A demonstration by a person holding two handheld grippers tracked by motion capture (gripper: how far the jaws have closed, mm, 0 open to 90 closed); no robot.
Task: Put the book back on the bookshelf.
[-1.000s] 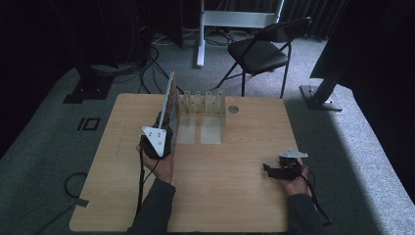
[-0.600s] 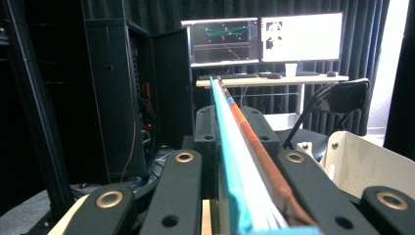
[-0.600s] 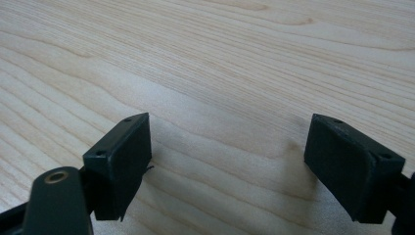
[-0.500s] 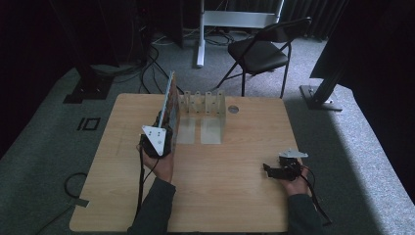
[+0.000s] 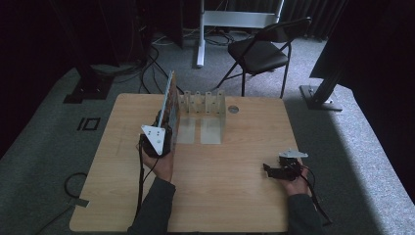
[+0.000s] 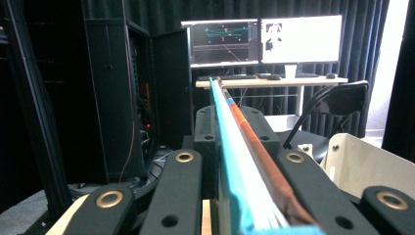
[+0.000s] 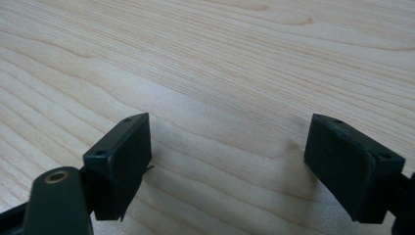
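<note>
The book [image 5: 168, 103] is held tight by the left claw [image 5: 157, 139] near the table's back edge and should be kept upright beside the rack [image 5: 203, 105], while the right claw [image 5: 286, 169] is left wide.

The high view looks forward and down on the whole wooden worktop [image 5: 230, 196] from the person's side. The left gripper view looks level past a folding chair [image 6: 337, 103] toward monitors [image 6: 266, 39]; that chair [image 5: 259, 49] stands beyond the worktop. The right gripper view faces the worktop [image 7: 220, 58] closely.

The left gripper [image 5: 157, 138] sat left of centre in the high view, jaws clamped tight; the right gripper [image 5: 281, 169], lower right, had jaws spread wide.
</note>
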